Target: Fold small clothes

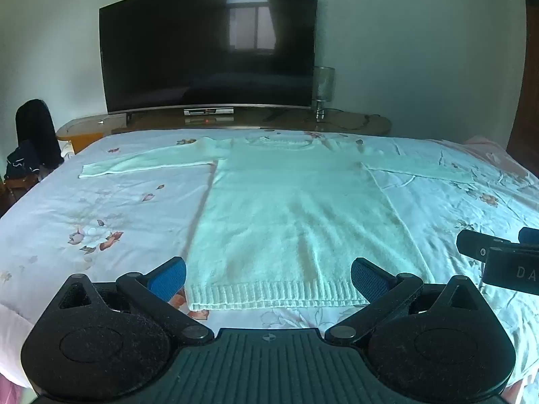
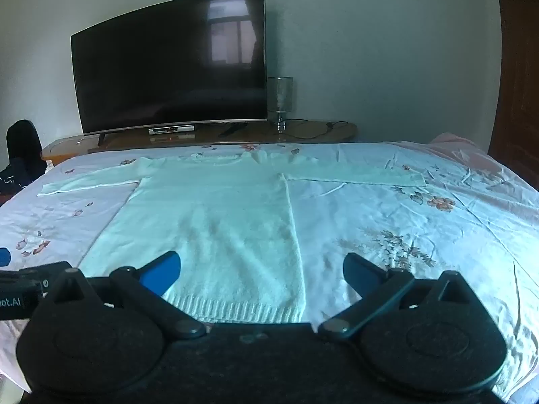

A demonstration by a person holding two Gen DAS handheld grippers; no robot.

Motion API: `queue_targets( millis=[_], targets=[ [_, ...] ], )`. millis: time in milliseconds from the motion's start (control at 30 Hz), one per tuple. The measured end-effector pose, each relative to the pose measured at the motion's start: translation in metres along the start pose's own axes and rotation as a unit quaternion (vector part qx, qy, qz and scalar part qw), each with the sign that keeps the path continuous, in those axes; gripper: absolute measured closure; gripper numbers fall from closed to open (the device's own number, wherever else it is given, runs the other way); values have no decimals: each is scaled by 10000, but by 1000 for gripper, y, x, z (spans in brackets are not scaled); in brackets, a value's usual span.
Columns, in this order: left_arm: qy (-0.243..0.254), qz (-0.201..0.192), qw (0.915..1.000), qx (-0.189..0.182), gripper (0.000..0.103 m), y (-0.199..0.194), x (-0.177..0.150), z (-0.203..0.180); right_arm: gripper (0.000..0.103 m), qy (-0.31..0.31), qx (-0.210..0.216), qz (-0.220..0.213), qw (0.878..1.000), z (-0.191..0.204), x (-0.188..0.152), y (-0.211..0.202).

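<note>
A: From the left wrist, what shows?
B: A pale sweater (image 1: pixel 286 212) lies flat on the flowered bedsheet (image 1: pixel 101 208), sleeves spread to both sides, ribbed hem nearest the camera. The left gripper (image 1: pixel 268 277) hangs just over that hem, jaws spread wide with nothing between them. The right gripper (image 1: pixel 498 256) pokes in at the right edge.

A: And the right wrist?
B: The same sweater (image 2: pixel 215 222), now left of centre. The right gripper (image 2: pixel 261 271) is released too, its jaws straddling the hem's right corner without pinching it. Behind the bed a dark television (image 2: pixel 168 64) stands on a low cabinet (image 2: pixel 303 131), a lamp (image 2: pixel 280 101) beside it.
</note>
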State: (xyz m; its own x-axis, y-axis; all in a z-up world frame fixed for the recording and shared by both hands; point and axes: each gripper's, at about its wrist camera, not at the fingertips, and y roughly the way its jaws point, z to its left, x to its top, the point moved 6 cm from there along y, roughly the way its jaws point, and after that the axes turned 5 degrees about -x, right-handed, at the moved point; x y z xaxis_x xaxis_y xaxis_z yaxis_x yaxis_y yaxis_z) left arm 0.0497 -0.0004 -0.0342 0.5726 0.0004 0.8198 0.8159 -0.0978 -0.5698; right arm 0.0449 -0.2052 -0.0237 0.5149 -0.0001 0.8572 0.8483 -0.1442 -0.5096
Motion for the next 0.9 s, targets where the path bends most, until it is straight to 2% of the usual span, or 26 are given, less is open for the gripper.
queue_targets(
  millis=[300,367,900],
  targets=[
    [-9,-16,10000,3,0,0,0,0,0,-168,-19,-20,9999,1,0,1],
    [0,-13,10000,4,0,3,1,12,0,-42,15,-59,10000,0,-6,-2],
    [-6,-3,10000,63,0,1,-1,6,0,-4,72,-47,10000,0,0,0]
  ],
)
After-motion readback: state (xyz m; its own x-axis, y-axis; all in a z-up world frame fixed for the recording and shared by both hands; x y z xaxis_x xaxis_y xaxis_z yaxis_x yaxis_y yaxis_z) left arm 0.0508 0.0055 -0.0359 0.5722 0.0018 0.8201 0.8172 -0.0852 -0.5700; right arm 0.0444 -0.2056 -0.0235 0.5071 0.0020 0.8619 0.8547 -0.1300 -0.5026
